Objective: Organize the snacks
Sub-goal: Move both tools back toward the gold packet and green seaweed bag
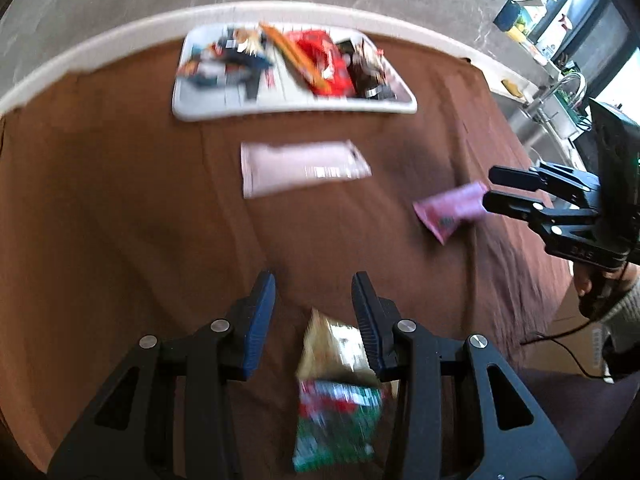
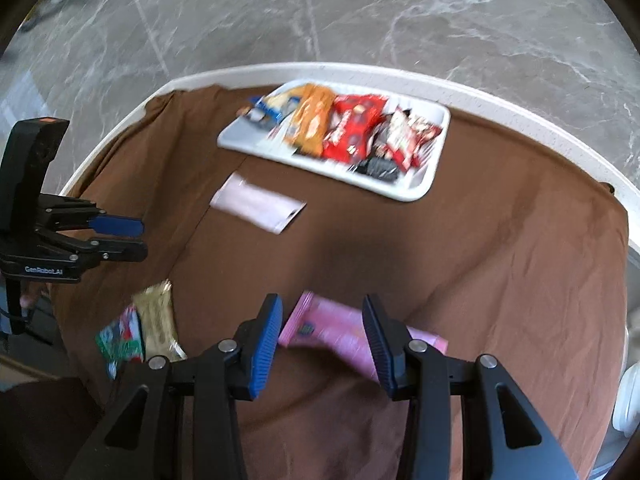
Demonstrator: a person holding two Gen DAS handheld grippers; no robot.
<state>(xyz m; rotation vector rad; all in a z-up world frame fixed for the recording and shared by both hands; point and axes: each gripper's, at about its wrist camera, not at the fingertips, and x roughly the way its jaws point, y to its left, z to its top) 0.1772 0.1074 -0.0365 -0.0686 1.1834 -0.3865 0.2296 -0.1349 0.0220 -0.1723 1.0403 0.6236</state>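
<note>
A white tray (image 1: pixel 280 110) (image 2: pixel 424 190) at the table's far side holds several snack packets, red, orange, blue and dark. A long pale pink packet (image 1: pixel 296 170) (image 2: pixel 256 208) lies on the brown cloth in front of it. My left gripper (image 1: pixel 314 284) (image 2: pixel 138 236) is open above a yellow packet (image 1: pixel 332 344) (image 2: pixel 158 316) and a green and red packet (image 1: pixel 336 420) (image 2: pixel 120 336). Neither pad touches them. My right gripper (image 2: pixel 322 304) (image 1: pixel 488 190) is open over a bright pink packet (image 2: pixel 332 332) (image 1: pixel 452 208) that lies flat on the cloth.
The brown cloth (image 2: pixel 500 260) covers a round white table (image 2: pixel 520 96) over a grey marbled floor. A sink and a cluttered counter (image 1: pixel 560 92) stand at the far right. A person's hand and sleeve (image 1: pixel 616 300) hold the right gripper.
</note>
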